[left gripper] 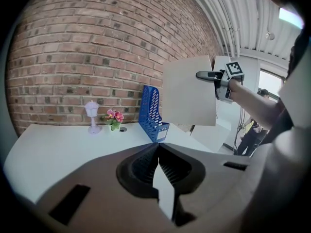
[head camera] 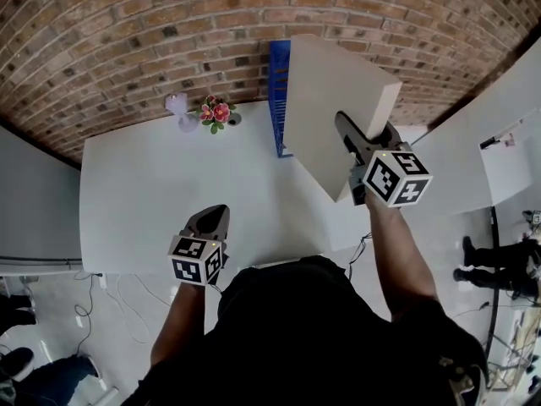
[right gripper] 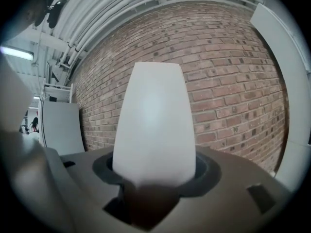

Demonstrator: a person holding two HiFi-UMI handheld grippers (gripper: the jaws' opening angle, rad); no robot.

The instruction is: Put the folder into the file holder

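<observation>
My right gripper (head camera: 347, 129) has its jaws clamped on the lower edge of the flat, off-white card folder (head camera: 330, 100), and I hold it up in the air over the far right part of the white desk (head camera: 144, 193). In the right gripper view the folder rises straight out from between my jaws as a broad pale sheet in front of the red brick wall (head camera: 127, 32). The pads press on it from both sides, so the folder fills the gap. The folder hangs tilted, just to the right of the blue slotted plastic file holder (head camera: 279, 100) and higher than it. The holder stands upright at the desk's far edge, against the wall. The folder is not inside the holder, and I cannot tell whether its left edge touches it. My left gripper (head camera: 213, 218) hovers low over the near edge of the desk, well apart from the folder, its jaws closed tip to tip with nothing between them. Further left along the far edge stand a small pot of pink flowers (head camera: 215, 112) and, just beside it, a little lilac lamp-shaped figurine (head camera: 177, 108).
</observation>
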